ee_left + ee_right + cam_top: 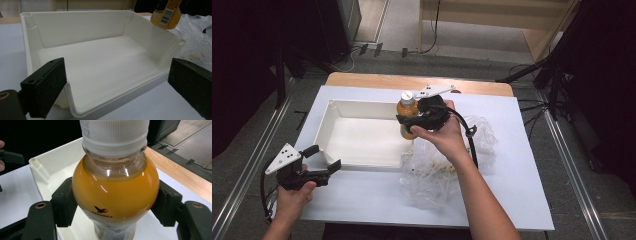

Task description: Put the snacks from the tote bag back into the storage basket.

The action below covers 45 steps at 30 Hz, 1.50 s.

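Juice bottle (407,111), upright: right gripper (412,121) is pinching its shoulder over the bin's (362,137) 3 o'clock wall, needing level lowering inside; left gripper (323,160), jaws spread, is idling at 7 o'clock.

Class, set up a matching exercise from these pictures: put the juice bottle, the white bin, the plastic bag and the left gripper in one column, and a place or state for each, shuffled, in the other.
Things:
1. juice bottle
2. white bin
3. plastic bag
4. left gripper

Places or states:
A. crumpled on the table, right of the bin
B. jaws open, holding nothing
C. clamped in the right gripper
D. nothing inside it

Pairs: 1-C, 2-D, 3-A, 4-B
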Available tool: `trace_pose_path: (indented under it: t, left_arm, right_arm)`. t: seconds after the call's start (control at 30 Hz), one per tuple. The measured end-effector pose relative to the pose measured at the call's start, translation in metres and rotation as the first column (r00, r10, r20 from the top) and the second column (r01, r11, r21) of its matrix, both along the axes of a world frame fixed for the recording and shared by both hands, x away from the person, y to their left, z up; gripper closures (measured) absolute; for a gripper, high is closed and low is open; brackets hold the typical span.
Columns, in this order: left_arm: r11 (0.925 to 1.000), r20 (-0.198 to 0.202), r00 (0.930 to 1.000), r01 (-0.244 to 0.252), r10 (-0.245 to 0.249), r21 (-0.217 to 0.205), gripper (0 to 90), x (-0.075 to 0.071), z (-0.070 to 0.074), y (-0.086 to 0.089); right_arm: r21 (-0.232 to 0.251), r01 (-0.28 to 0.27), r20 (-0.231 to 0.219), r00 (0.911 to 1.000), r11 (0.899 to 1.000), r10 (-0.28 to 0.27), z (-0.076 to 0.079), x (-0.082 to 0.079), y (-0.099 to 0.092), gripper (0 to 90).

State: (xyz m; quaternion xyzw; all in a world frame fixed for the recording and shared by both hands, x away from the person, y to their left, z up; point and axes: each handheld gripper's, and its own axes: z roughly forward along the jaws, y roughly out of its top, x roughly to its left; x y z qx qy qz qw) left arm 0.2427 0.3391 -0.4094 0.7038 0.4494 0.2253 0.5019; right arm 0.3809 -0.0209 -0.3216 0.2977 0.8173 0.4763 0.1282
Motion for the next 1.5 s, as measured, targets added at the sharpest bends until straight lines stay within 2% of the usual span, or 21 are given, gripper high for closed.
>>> trace_pose_path:
  t: [0.63, 1.5]
  left_arm:
    - [1.0000, 0.003, 1.0000, 0.000, 0.000, -0.001, 1.8, 0.000, 0.000, 0.000]
    - [1.0000, -0.004, 1.0000, 0.000, 0.000, -0.002, 1.8, 0.001, -0.001, -0.001]
  right_arm:
    - [0.004, -0.021, -0.003, 0.9998, 1.000, 0.021, -0.004, 0.002, 0.018, 31.0]
    - [-0.014, -0.036, -0.021, 0.9991, 0.999, 0.036, -0.017, 0.003, 0.021, 30.9]
